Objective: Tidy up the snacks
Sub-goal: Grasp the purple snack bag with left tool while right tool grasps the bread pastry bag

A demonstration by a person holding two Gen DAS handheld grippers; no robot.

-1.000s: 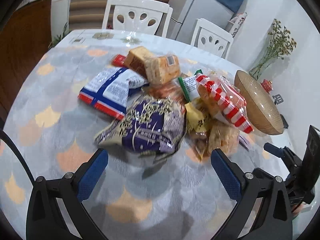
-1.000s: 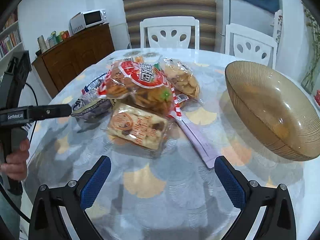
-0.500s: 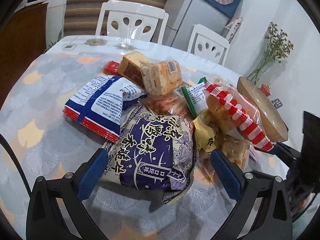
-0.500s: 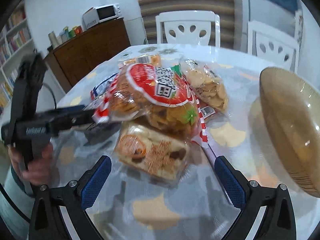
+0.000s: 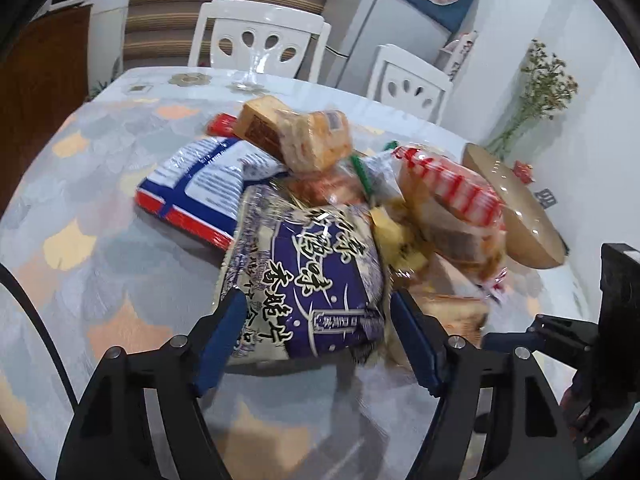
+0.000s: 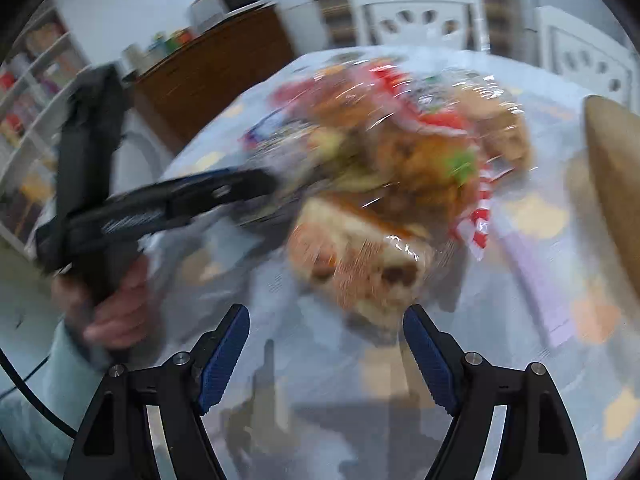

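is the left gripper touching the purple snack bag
Touching. The left wrist view shows the left gripper with its jaws just closing around the purple snack bag, both blue pads against its sides.

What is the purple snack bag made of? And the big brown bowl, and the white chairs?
The purple snack bag looks like thin plastic film, a bit shiny: it crinkles and puffs. The brown bowl seems glossy, with bright glints and fine ribs; tinted glass or plastic, hard to tell. The white chairs look like smooth moulded plastic, with cut-out holes in one-piece backs.

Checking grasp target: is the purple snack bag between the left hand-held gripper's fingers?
Yes, the purple snack bag sits between the left hand-held gripper blue pads.
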